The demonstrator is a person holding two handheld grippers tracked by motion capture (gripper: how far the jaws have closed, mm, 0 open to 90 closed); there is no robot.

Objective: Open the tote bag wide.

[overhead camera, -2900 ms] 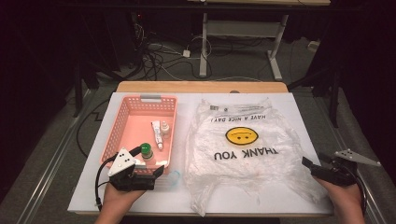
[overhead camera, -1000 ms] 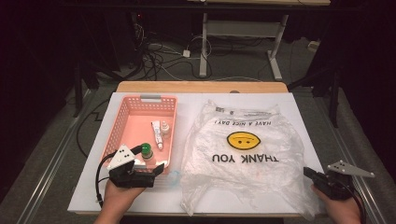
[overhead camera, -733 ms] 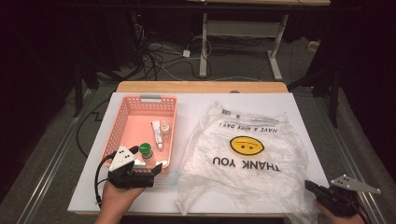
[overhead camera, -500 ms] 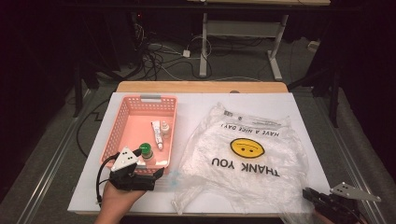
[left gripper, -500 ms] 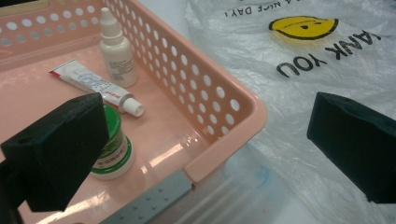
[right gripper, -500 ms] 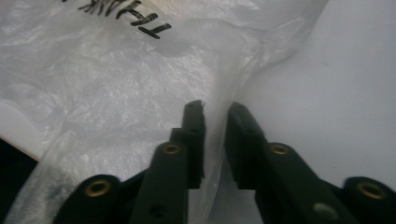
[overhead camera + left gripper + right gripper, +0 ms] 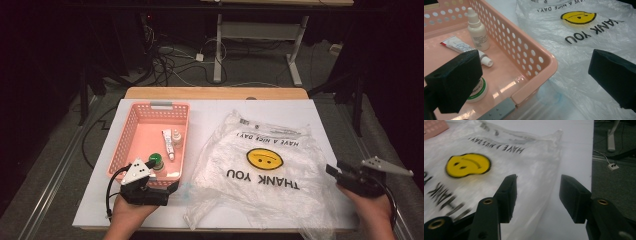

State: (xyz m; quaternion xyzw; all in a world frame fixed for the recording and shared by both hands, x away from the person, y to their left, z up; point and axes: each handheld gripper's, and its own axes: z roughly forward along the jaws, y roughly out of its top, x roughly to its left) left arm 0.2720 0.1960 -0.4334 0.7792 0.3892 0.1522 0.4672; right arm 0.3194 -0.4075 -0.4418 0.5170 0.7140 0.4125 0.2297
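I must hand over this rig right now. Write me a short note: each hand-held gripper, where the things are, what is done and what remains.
Left hand-held gripper: open, jaws either side of the near corner of the pink perforated plastic basket, holding nothing.
Right hand-held gripper: jaws have just been opening, nothing between them; it sits at the right edge of the clear plastic "THANK YOU" smiley bag.
Bag lies flat on the white table, beside the basket.
In the basket: green-capped jar, white dropper bottle, white tube.
Done: bag spread out. Probably left: bagging the three items.
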